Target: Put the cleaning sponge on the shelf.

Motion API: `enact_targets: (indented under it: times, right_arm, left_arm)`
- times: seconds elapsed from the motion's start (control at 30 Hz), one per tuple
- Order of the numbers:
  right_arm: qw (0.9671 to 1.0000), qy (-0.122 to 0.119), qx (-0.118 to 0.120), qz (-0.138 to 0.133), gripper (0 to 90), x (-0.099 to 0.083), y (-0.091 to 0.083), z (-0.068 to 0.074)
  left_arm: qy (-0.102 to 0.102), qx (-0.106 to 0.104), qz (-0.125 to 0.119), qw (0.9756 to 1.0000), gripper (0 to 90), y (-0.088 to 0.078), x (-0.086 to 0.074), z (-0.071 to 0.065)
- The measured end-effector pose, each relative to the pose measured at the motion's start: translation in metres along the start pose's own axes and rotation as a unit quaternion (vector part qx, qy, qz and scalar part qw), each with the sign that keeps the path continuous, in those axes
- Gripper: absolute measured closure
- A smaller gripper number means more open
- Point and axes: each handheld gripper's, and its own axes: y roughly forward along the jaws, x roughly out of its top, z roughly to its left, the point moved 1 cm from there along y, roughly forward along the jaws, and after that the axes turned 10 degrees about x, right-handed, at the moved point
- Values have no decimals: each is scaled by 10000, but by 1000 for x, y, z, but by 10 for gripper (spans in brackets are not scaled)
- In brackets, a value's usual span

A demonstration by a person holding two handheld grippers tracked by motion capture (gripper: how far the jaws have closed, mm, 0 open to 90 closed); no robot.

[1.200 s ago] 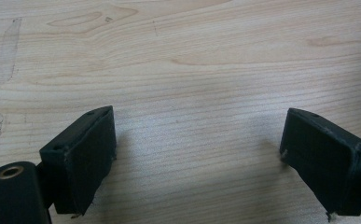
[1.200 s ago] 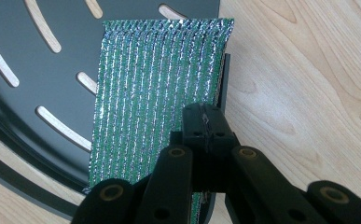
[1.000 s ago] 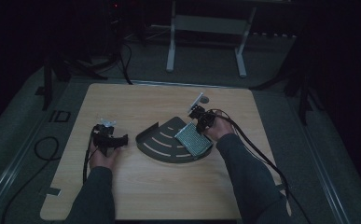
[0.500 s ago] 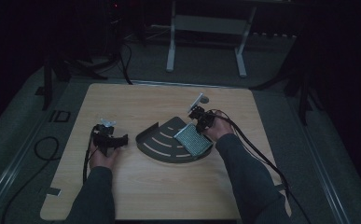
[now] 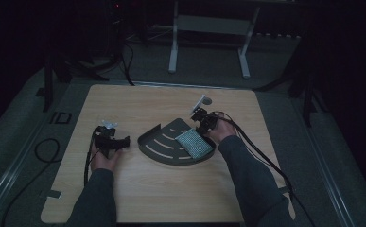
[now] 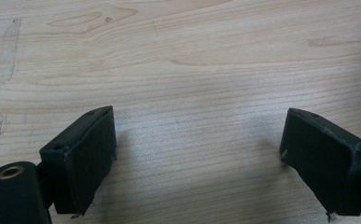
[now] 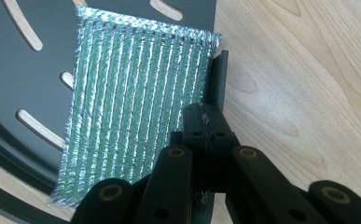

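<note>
A dark fan-shaped slotted tray (image 5: pixel 161 142) lies at the middle of the wooden table (image 5: pixel 147 104). A green and silver scouring pad (image 5: pixel 194 144) rests flat on its right part. My right gripper (image 5: pixel 201 130) comes in from the pad's far right edge. In the right gripper view its jaws are closed together (image 7: pixel 205 119) right on the edge of the pad (image 7: pixel 136 102), beside the raised wall (image 7: pixel 219 74) of the tray (image 7: pixel 24 79). My left gripper (image 5: pixel 123 140) rests left of the tray. Its jaws (image 6: pixel 197 154) stand wide apart over bare wood (image 6: pixel 192 70).
The table's front half and far left are bare wood. A white-legged stand (image 5: pixel 209 42) is on the floor behind the table. Cables (image 5: pixel 43 151) lie on the floor at the left, and more trail from the right gripper off the table's right side.
</note>
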Motion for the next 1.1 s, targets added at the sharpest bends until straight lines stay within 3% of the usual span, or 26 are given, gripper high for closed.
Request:
enact_targets:
  times: [0.43,0.63,1.1]
  right_arm:
    - [9994,7,83,-334,768,-4,-14,1]
    - [9977,166,219,-622,715,-16,-22,-8]
    - [9950,482,340,-809,676,-45,-32,-26]
  left_arm:
    - [4,0,2,10000,110,0,0,0]
    - [2,0,2,10000,110,0,0,0]
    - [2,0,3,10000,110,0,0,0]
